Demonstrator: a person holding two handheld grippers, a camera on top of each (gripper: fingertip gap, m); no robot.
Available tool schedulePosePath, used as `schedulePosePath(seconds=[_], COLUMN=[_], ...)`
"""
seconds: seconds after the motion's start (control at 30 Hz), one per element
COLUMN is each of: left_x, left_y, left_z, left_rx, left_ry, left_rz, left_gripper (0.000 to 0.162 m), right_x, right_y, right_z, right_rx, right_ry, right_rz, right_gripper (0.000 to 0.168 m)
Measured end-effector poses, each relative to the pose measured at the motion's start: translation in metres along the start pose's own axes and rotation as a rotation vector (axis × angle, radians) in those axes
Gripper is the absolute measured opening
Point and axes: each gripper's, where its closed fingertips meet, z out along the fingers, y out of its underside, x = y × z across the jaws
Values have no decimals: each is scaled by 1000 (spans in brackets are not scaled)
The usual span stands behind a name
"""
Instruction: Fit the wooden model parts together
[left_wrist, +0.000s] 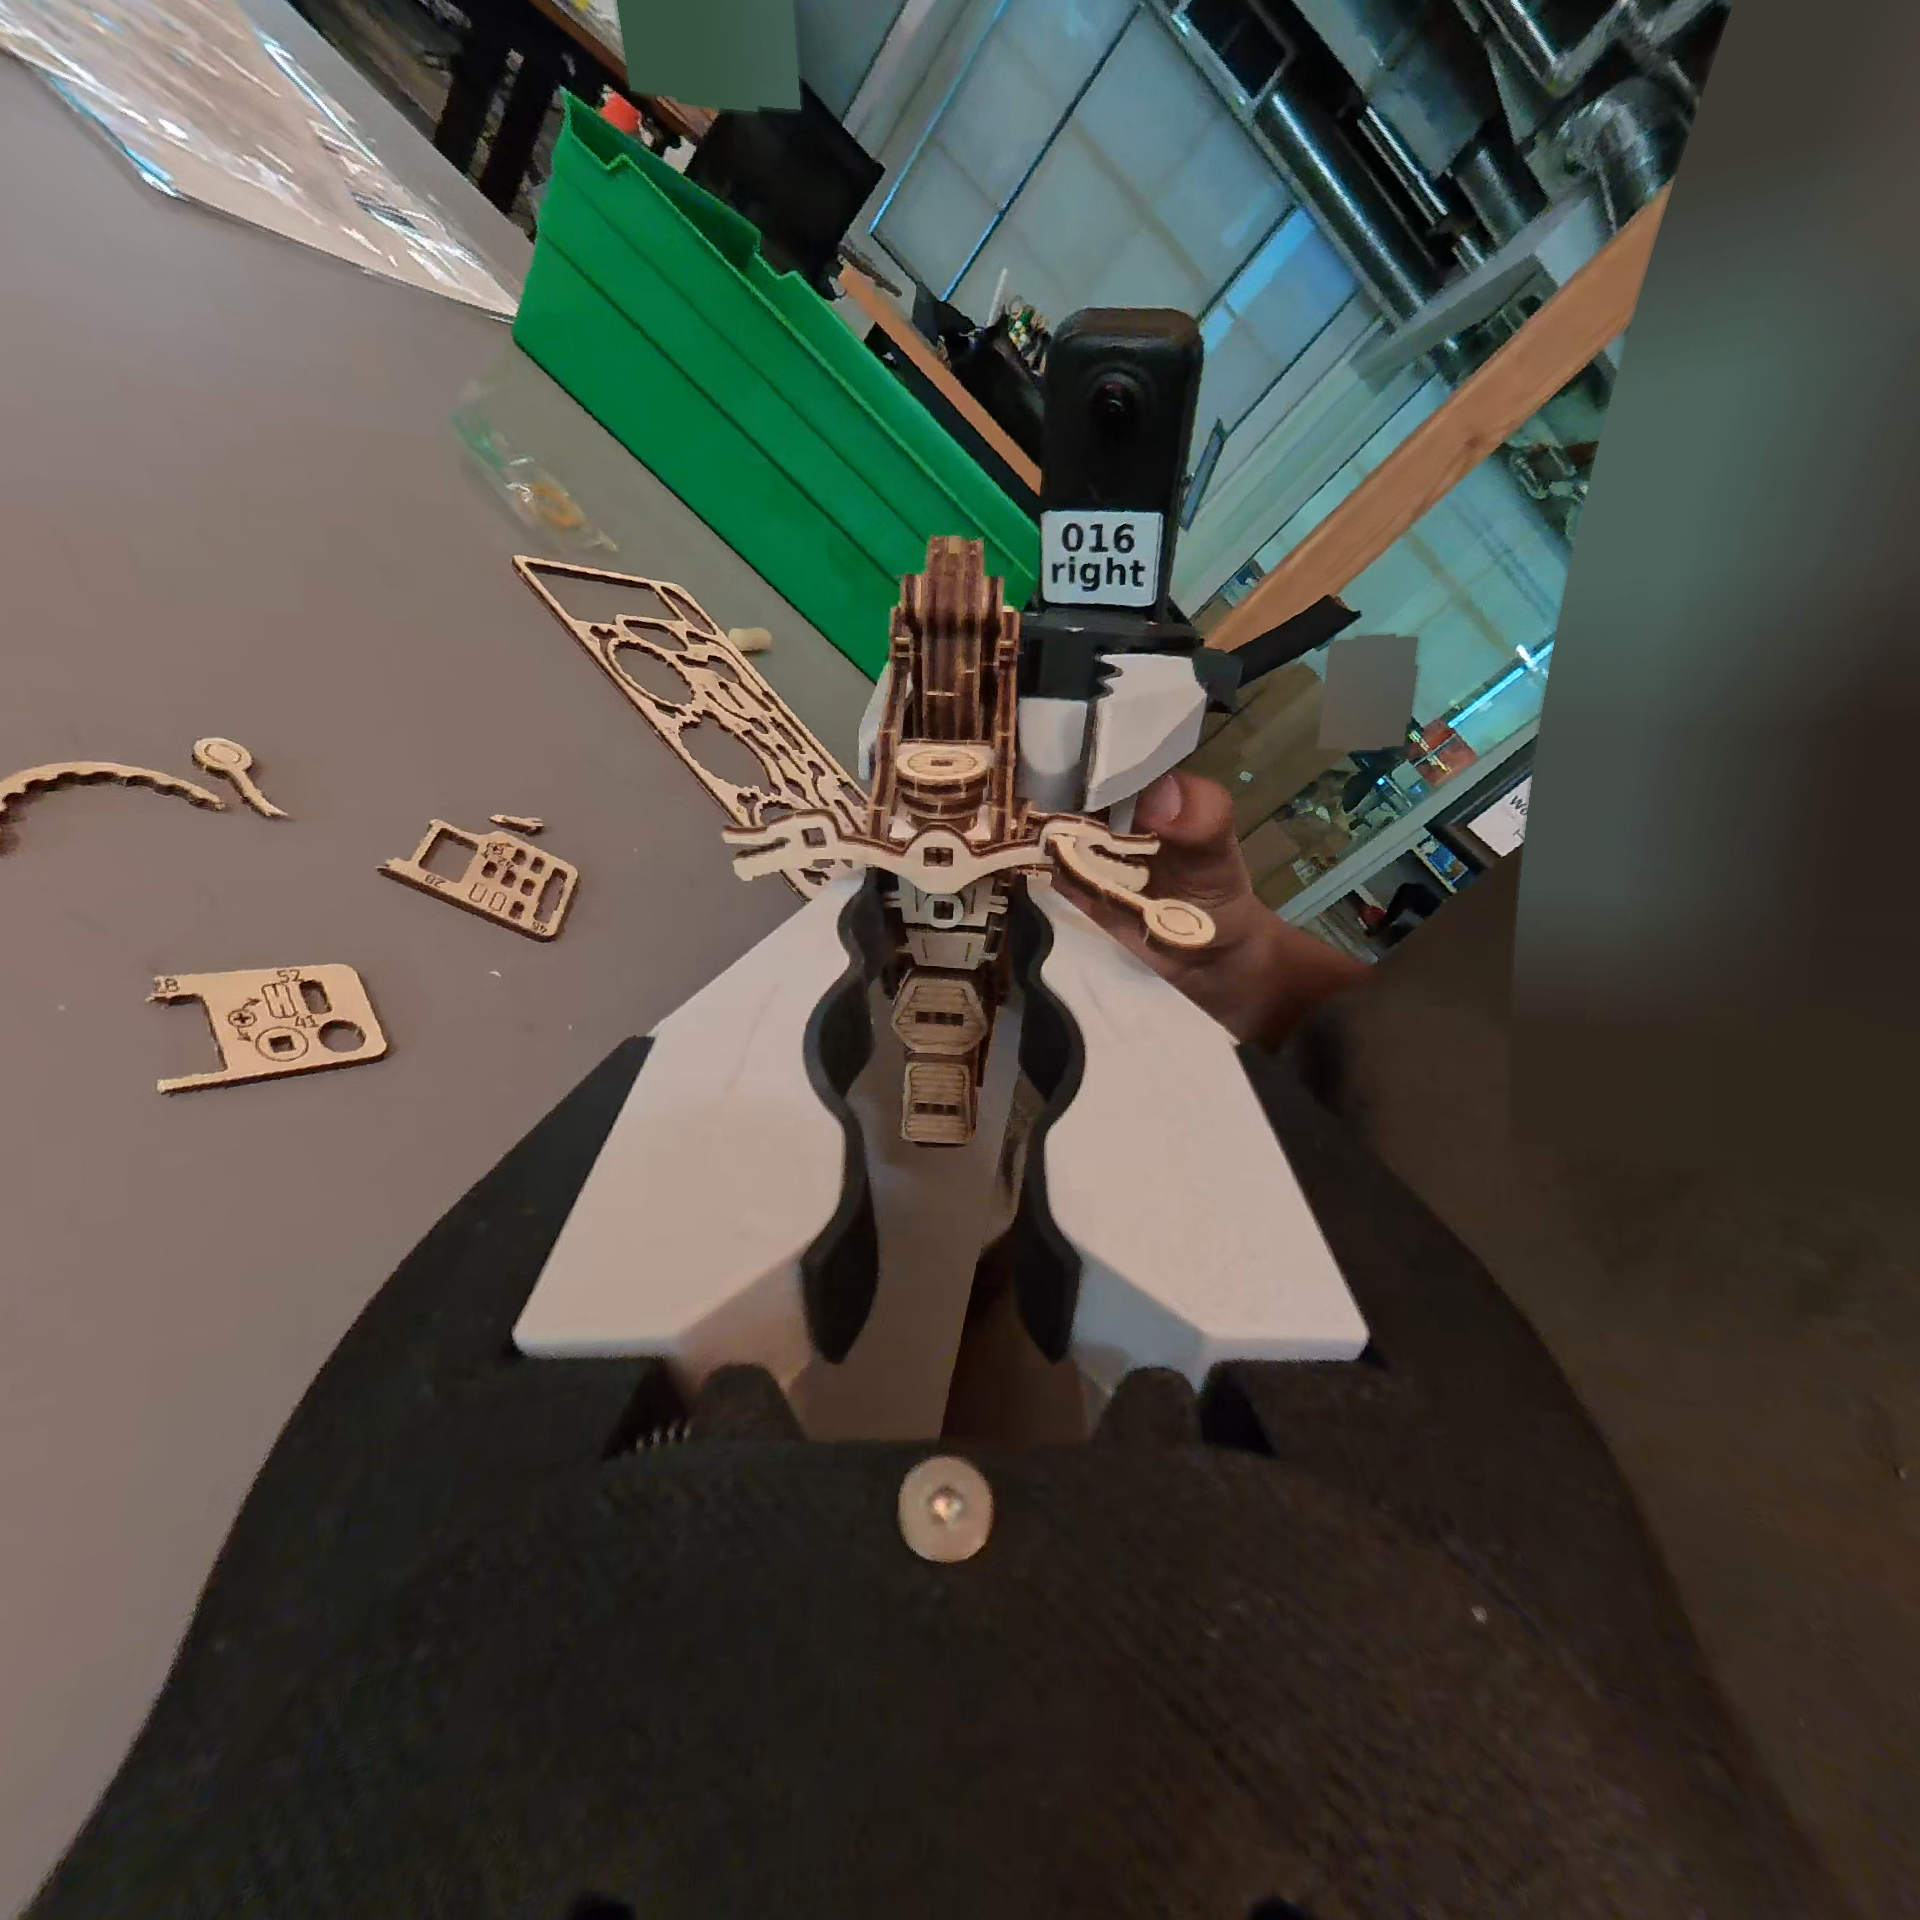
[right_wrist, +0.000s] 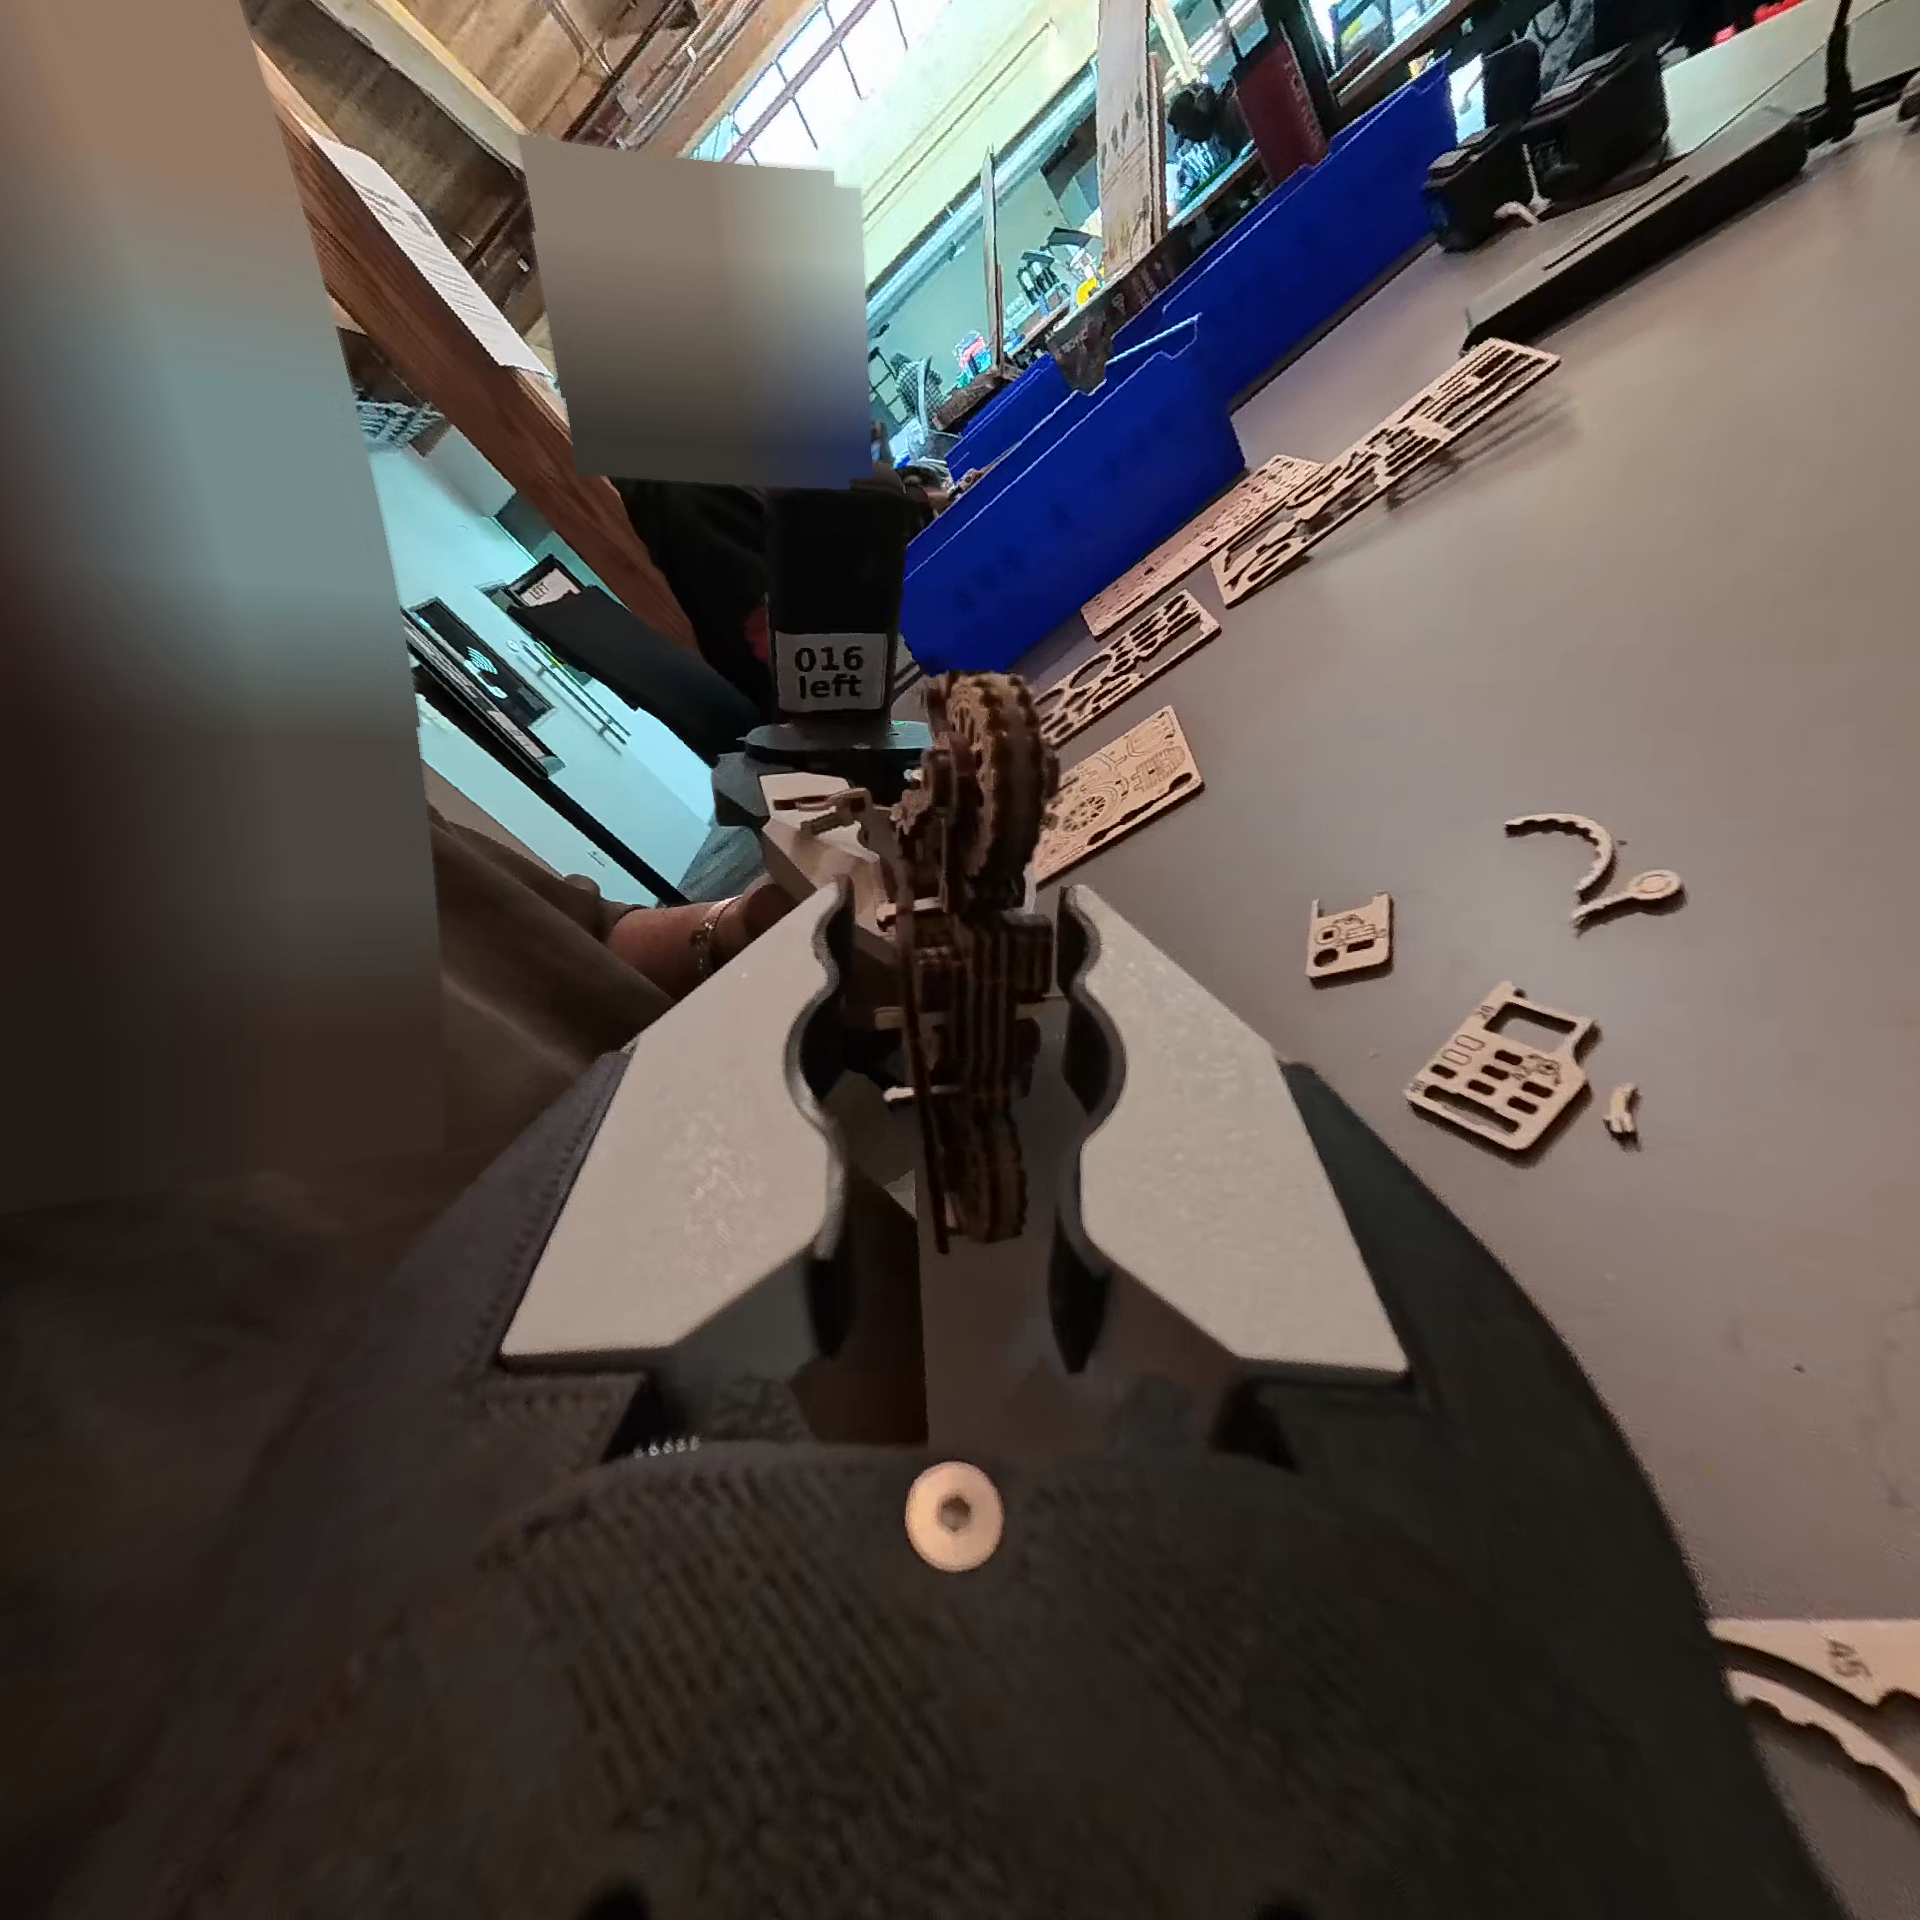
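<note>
Grey workshop table (left_wrist: 208, 520), loose offcuts left of the wooden model (left_wrist: 940, 831). Model clamped in left gripper (left_wrist: 940, 935), steadied midair. Right gripper (right_wrist: 956, 1049) flanking model, grip unclear, seemingly bracing.

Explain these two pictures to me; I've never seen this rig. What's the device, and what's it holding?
There is no robot here: a person holds two hand-held clamps, each carrying a camera that looks along its two white fingers. One picture is from the left gripper, the other from the right gripper. The left one is shut on a layered brown wooden model, raised above the grey table. The right gripper's fingers flank the same model, but contact is unclear. Loose flat wooden cut-outs and a punched-out wooden sheet lie on the table beside a green plastic bin.
</note>
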Motion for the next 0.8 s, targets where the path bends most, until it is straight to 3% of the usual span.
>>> schedulePosePath(seconds=[0.43,0.53,0.63,0.8], left_x=[-10,-28,-34,-30], left_y=[-5,-9,-9,-1], left_z=[-3,-7,-7,-2], left_rx=[34,77,110,85], left_ry=[-52,-121,-148,-155], left_rz=[-50,-171,-223,-214], left_gripper=[20,21,21,21], right_x=[3,6,5,2], right_y=[-9,-23,-21,-3], right_z=[-8,-20,-16,5], right_rx=[38,77,-10,-113], right_ry=[30,156,293,328], right_rz=[-21,-216,-433,-562], right_gripper=[42,34,34,20])
